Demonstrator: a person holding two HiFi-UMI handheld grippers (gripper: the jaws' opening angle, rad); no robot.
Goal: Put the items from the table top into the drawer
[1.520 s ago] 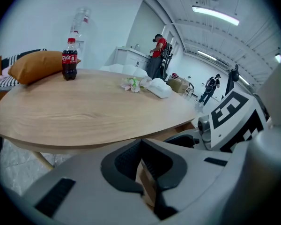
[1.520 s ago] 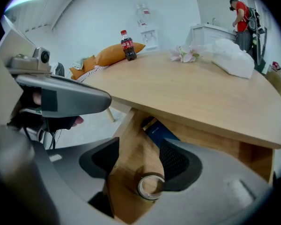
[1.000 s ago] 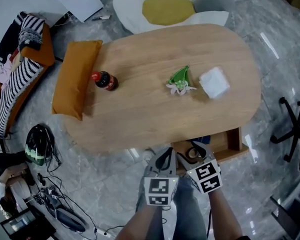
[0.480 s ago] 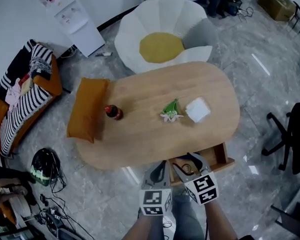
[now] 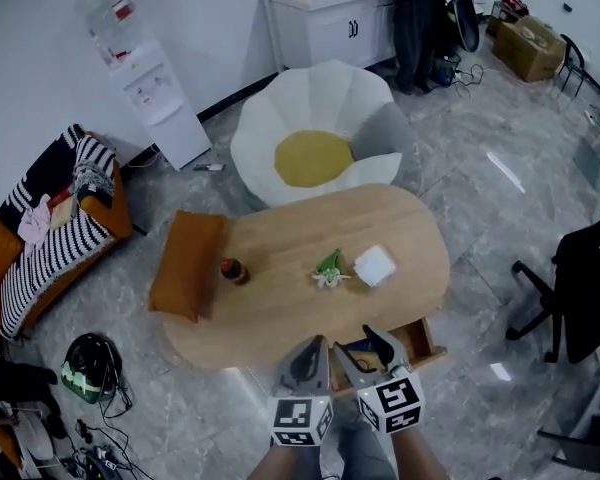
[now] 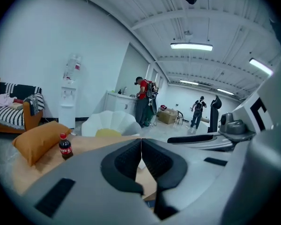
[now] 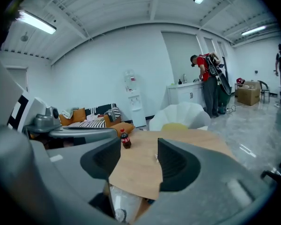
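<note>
The table top (image 5: 280,308) is pale, smooth, matt wood, as is the drawer (image 5: 421,338) under its near edge. The cushion (image 5: 187,264) at its left end is orange cloth, the cola bottle (image 5: 233,270) glossy plastic, and the grey marbled floor (image 5: 480,198) polished and reflective.

Ceiling strip lights (image 6: 191,46) give even brightness; fisheye edges darken and bend.

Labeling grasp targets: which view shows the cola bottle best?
Left gripper view: the cola bottle stands side-on, unobstructed, red cap and label clear. Head view shows it small, from above; right gripper view, side-on but smaller.
</note>
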